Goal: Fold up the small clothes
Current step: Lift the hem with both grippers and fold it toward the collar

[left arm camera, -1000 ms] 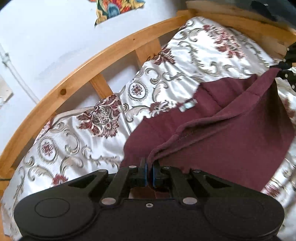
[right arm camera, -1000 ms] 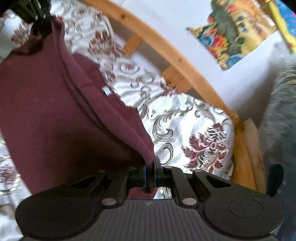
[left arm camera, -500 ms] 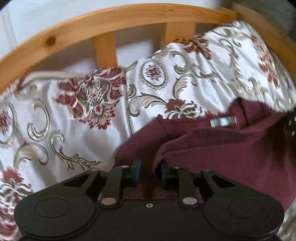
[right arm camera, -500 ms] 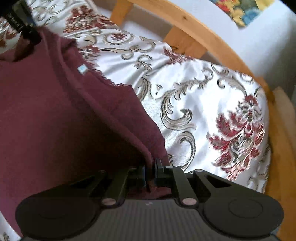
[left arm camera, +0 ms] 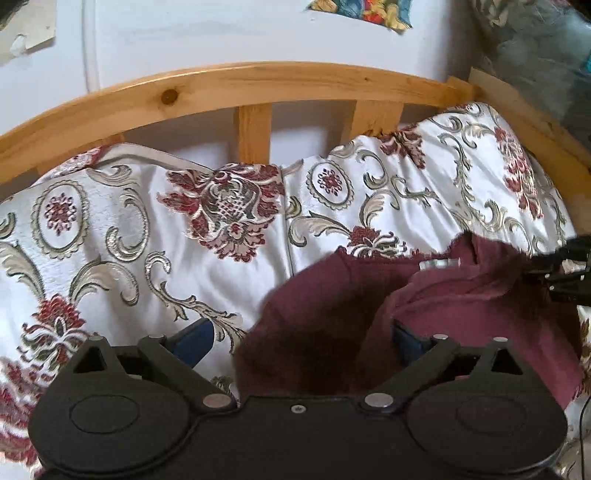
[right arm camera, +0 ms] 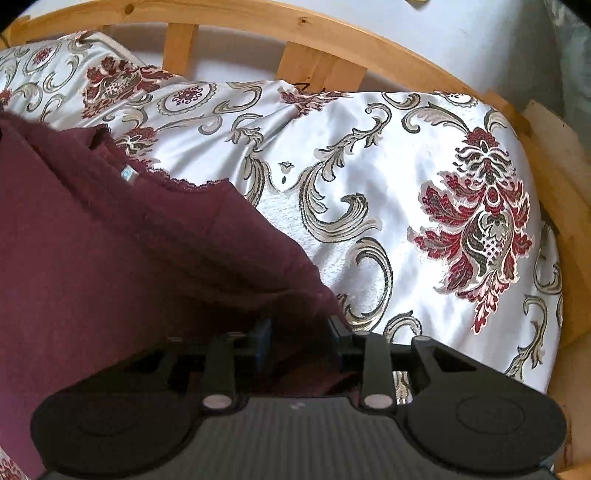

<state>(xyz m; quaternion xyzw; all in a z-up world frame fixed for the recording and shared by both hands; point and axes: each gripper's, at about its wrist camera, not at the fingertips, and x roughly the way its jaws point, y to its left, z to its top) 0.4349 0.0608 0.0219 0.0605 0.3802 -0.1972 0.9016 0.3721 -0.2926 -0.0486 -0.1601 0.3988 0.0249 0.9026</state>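
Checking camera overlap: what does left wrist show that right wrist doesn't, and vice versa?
Left wrist only: the left gripper, jaws wide with a garment corner lying loose between them; the right gripper's tip at the frame's right edge; a colourful wall picture.
Right wrist only: the right gripper, jaws parted around the garment's edge, and a lace trim.
Both: the maroon garment with its small tag, the patterned bedspread, the wooden headboard.

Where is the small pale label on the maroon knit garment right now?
In the right wrist view, the small pale label sits upper left at the lace-trimmed edge of the maroon knit garment, beside the floral satin bedspread; the left wrist view shows it right of centre.
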